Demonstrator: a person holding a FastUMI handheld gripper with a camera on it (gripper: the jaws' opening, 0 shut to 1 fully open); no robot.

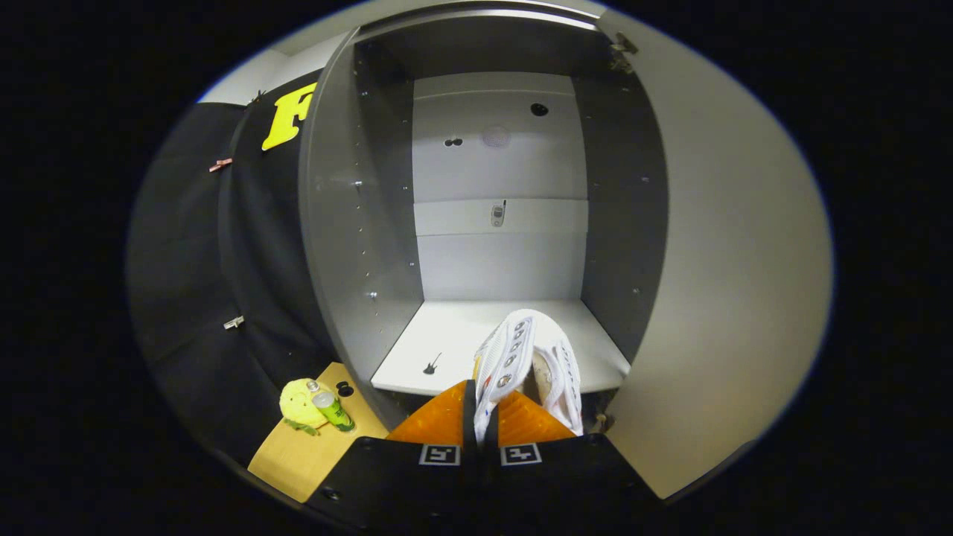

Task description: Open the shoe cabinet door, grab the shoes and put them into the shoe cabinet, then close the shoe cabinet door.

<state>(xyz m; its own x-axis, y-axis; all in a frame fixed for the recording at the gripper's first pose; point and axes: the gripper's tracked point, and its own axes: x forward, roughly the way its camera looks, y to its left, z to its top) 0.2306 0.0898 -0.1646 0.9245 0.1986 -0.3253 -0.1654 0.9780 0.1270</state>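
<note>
Shoe (532, 357) pinched in hand-held gripper (480, 417), long axis pointing into open shoe cabinet (499, 223).

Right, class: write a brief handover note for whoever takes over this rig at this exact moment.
Hand-held gripper: fingers shut on the white shoe's upper edge, holding it at the cabinet mouth.
Shoe cabinet: door swung open to the right; the shoe's toe is over the bottom shelf.
Done: door opened, shoe grabbed.
Left: set the shoe on the shelf, release, withdraw, close the door.
</note>
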